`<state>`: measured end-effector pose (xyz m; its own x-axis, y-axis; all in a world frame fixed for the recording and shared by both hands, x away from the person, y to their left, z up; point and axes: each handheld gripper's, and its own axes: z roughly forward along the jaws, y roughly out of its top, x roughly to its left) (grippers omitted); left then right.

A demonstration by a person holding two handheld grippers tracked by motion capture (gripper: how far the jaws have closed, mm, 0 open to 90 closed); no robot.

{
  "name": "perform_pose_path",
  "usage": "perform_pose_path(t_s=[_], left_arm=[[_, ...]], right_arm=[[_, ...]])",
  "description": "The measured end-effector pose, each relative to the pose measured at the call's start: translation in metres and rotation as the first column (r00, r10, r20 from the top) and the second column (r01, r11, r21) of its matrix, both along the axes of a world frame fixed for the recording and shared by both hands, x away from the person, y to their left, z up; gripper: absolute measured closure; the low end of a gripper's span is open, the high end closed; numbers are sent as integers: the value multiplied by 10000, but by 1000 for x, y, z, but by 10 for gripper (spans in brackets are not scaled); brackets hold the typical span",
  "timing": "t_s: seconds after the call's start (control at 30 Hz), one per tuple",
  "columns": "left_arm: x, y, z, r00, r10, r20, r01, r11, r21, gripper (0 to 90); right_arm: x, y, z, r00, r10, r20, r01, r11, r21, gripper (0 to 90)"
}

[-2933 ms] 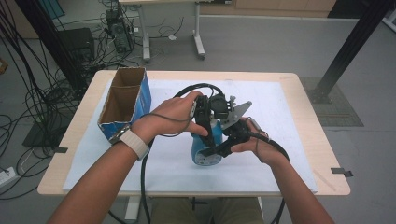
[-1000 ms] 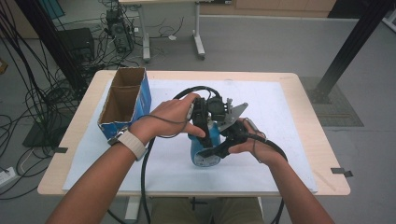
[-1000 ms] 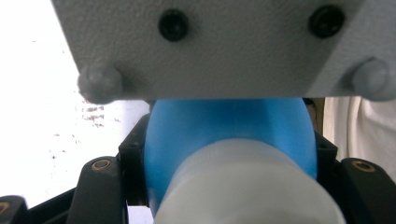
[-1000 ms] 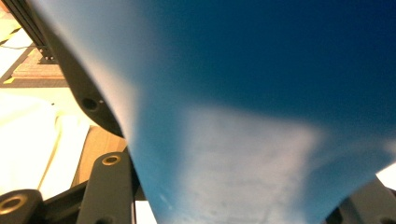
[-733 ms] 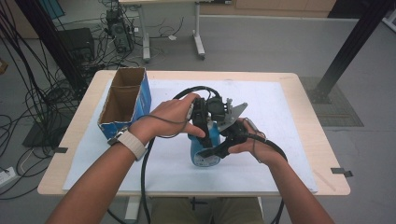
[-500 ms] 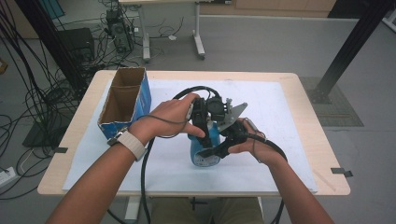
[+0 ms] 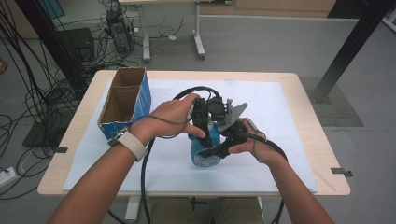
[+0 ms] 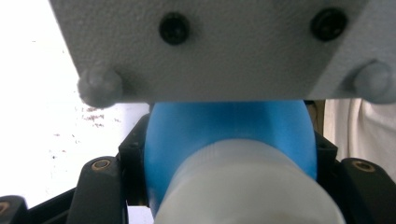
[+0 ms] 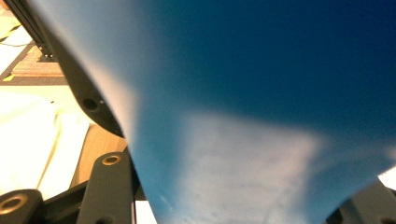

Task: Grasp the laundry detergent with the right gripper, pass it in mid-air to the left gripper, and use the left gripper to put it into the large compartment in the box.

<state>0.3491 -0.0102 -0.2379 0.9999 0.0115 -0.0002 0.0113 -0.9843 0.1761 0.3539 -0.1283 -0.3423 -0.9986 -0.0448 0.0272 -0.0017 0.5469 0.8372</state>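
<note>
Mid-table, on the white sheet (image 7: 289,140): a blue bottle (image 7: 205,147) held up between two hand-held grippers. From the box (image 7: 125,100), which stands open-topped near the table's left edge, the bottle lies at about 4 o'clock, well apart from it.

Left gripper (image 7: 201,122): held in the left hand (image 7: 170,116), it comes at the bottle from 12 o'clock, above the bottle's upper end. In the left gripper view the bottle's blue shoulder (image 8: 229,135) and white cap (image 8: 247,191) sit between the two black jaws, which press on it from both sides; the gripper is clamped on the bottle. The grey plate (image 8: 219,46) of the other gripper crosses the top of that view.

Right gripper (image 7: 225,142): held in the right hand (image 7: 254,144), it meets the bottle from about 3 o'clock, at its lower body. In the right gripper view the blue wall (image 9: 261,107) lies hard against the lens, with one jaw at 7 o'clock beside it and the other just visible at 5 o'clock; this gripper too is clamped on the bottle.

A black cable (image 7: 145,177) trails from the left gripper toward 6 o'clock, off the table's near edge
</note>
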Motion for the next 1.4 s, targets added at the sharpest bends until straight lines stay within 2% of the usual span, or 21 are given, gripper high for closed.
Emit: perform_pose_path(t_s=[1.4], left_arm=[[0,1,0,10000,50,-11,-50,10000,19,377]], right_arm=[[1,1,0,10000,54,80,-54,10000,-2,431]])
